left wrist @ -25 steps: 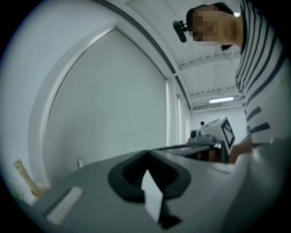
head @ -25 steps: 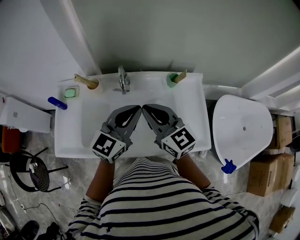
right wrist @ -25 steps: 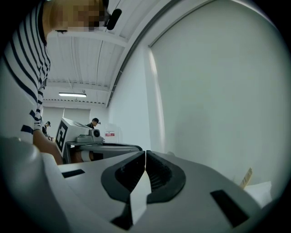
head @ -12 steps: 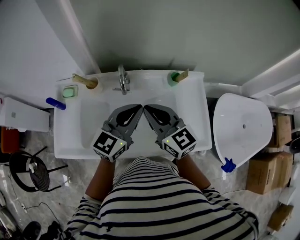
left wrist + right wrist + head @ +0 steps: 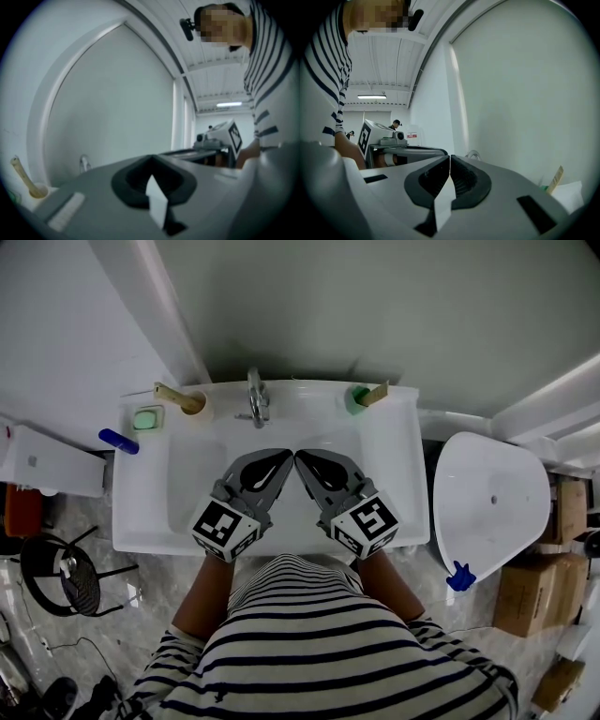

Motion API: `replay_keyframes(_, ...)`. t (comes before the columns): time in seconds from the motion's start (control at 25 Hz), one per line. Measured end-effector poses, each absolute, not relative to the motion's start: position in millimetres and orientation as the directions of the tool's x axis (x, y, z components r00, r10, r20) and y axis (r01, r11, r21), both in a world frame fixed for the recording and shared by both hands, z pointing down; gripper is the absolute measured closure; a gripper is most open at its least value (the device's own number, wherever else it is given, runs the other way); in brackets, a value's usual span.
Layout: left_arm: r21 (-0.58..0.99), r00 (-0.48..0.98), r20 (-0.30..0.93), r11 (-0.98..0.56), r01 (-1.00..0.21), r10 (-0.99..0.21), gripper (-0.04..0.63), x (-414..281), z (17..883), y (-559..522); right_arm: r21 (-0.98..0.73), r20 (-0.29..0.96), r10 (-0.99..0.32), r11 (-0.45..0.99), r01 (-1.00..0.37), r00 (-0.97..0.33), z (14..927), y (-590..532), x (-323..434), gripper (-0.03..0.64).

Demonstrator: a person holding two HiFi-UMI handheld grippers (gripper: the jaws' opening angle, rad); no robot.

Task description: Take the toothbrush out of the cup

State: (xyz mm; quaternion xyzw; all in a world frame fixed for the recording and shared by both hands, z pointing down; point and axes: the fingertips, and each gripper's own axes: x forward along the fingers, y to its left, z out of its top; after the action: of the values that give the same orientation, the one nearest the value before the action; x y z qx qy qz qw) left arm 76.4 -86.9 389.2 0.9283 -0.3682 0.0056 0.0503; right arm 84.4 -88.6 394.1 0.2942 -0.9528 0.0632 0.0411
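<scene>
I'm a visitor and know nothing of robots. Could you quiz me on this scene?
1. True or false: the left gripper and the right gripper are both shut and empty.
2. How many cups on the sink hold a toothbrush? A) one B) two C) three
3. Fill in: the tap stands between the beige cup and the ____ cup.
Key: 1 true; 2 B; 3 green.
</scene>
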Motion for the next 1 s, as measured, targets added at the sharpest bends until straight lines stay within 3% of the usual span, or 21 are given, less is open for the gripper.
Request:
replay_keyframes(0.52,0.089,0.718,0.051,-0.713,-0.696,-0.694,0.589,33.2,392.4,-81.0,-0.098,0.133,-0.550,0.821,-0.563,-0.825,399.6,-82.2,45.4,0.609)
replay_keyframes(1.0,0.104,0.747,0.037,-0.741,-0.663,-0.664,0.589,-88.7,399.0,-89.7,-0.062,0.143,-0.647,0.749,-0.660,-0.749,395.9,-94.9,-60.6,0.609)
